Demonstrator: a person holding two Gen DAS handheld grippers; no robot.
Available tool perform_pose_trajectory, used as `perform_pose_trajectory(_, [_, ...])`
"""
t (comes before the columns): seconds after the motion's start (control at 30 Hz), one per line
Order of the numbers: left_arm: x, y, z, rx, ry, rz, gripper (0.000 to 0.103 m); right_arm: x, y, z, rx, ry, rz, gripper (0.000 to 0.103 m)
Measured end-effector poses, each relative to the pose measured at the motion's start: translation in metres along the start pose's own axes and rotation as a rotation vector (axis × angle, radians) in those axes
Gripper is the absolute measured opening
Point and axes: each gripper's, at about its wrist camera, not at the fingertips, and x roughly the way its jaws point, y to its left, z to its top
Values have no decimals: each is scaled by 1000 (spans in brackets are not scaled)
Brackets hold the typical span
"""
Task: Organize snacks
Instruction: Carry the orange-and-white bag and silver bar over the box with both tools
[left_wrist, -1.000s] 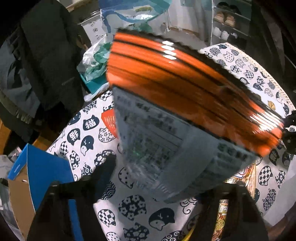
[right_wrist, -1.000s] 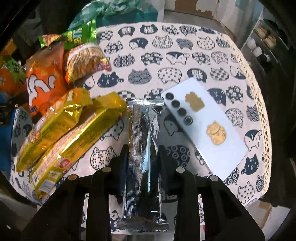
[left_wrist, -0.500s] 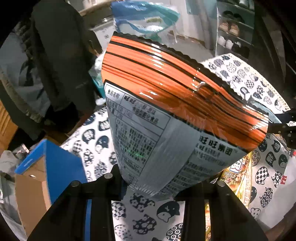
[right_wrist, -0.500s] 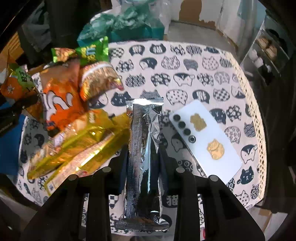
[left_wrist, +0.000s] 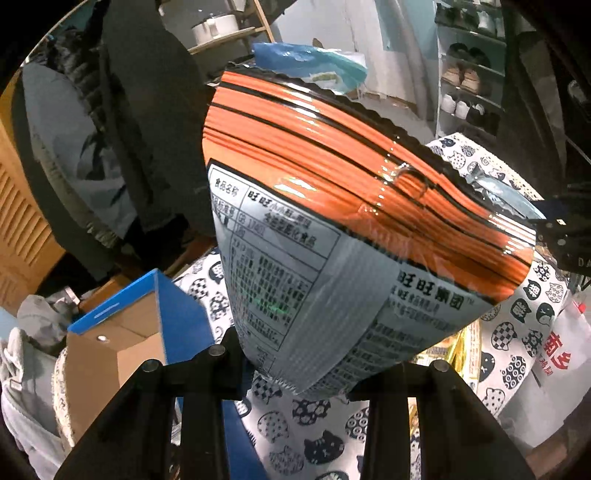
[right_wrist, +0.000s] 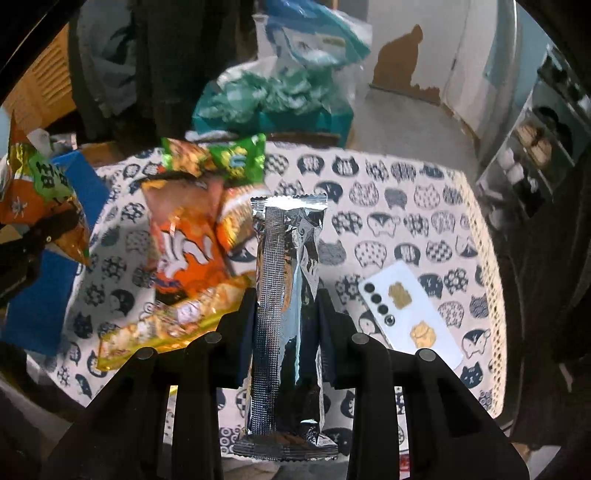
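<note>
Lifting two snacks at once looks like the step in hand: each tool carries one packet clear of the table, and neither packet has been set down anywhere yet.

In the left wrist view, the orange bag (left_wrist: 354, 236), with a grey printed back panel, fills most of the picture. The left tool (left_wrist: 295, 373) has just been closing its jaws, and they now pinch the bag's lower corner between them. The bag stands up and away from the camera, above the cat-print cloth of the table (left_wrist: 321, 450). Low on the left, at the table's edge, an open blue box (left_wrist: 147, 325) shows its brown cardboard inside.

In the right wrist view, the silver packet (right_wrist: 286, 295) runs straight out between the jaws of the right tool (right_wrist: 286, 332), which is clamped on its lower half; the far sealed end points over the table. Below and to the left lies a heap of snacks (right_wrist: 184, 266), orange, yellow and green, touching one another. A white phone (right_wrist: 410, 314) lies on the cloth to the right, apart from the heap.

Judging from this, the next move calls for carrying both packets to wherever they belong, quite possibly the blue box, though that is a guess. The orange bag is puffy and held only by a corner, so it may swing or slip; a steady, unhurried carry would suit it. The silver packet is slim and held firmly, so it should travel easily.
</note>
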Motion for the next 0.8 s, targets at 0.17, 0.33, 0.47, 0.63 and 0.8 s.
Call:
perform_pose_trajectory(0.17, [-18,12,-6,-20,-18,16,36,-13,15,9,-27,-30,4,29])
perform_pose_trajectory(0.33, [-33,25,-10,-55,-17,6,36,-28,34,18,-57,-61,14,29])
perform_pose_trajectory(0.47, [-47,34,-15,-76,-34,6,36,-38,48,24,-74,-83,21,29])
perform_pose_trajectory(0.63, [-65,48,-21,-87,-63,28,36,-45,69,30,-102,-97,36,29])
perform_pose_trajectory(0.8, [-74,67,-30,-126,-65,45,36,-49,94,36,-141,-108,58,29])
